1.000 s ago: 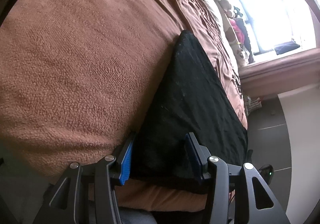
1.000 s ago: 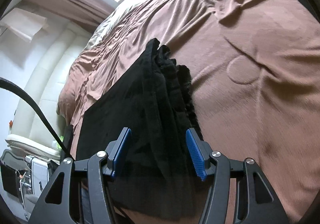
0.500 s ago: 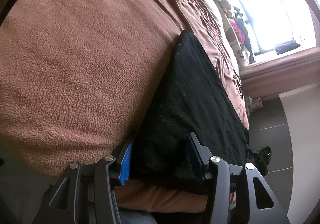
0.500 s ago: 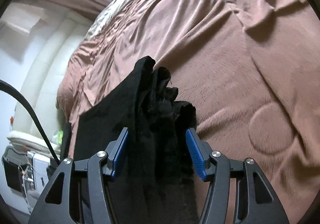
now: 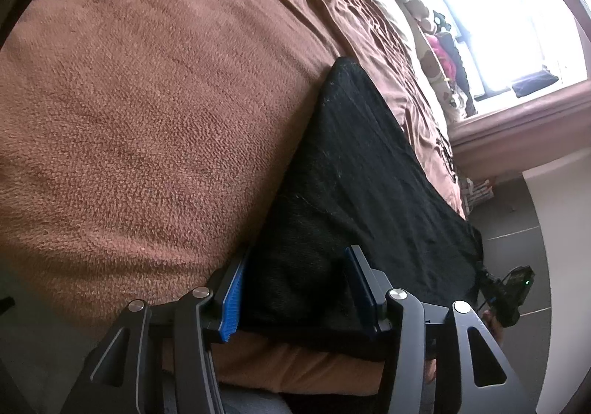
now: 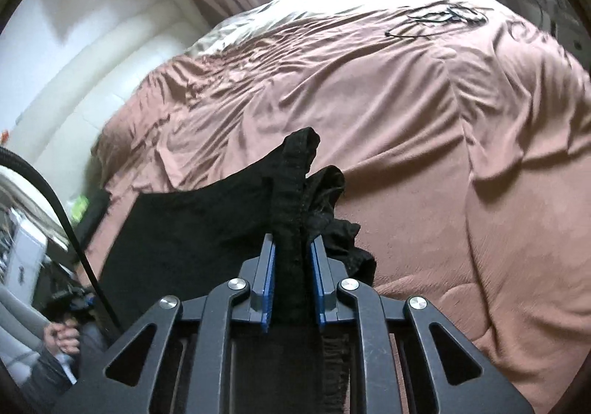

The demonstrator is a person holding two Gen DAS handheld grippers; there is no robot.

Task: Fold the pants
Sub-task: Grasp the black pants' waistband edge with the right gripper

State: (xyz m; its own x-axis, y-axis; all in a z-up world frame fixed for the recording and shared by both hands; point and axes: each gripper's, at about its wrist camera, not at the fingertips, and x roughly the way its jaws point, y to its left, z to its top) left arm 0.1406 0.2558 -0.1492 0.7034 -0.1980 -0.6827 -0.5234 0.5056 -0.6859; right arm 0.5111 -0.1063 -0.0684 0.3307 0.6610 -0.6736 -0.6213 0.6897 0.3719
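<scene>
Black pants lie on a brown bed cover, near its edge. My left gripper is open, its blue-padded jaws standing on either side of one end of the pants. In the right wrist view, my right gripper is shut on a bunched fold of the pants, with gathered fabric sticking up between and past the jaws. The rest of the pants spreads to the left of it over the bed cover.
A bright window with stuffed toys on its sill lies beyond the bed. A padded headboard stands at the left in the right wrist view. A black cable hangs there. A dark floor runs along the bed's edge.
My right gripper has closed on the bunched pants fabric and lifted it, and its view has swung up toward the far side of the bed. The left gripper has barely moved.
</scene>
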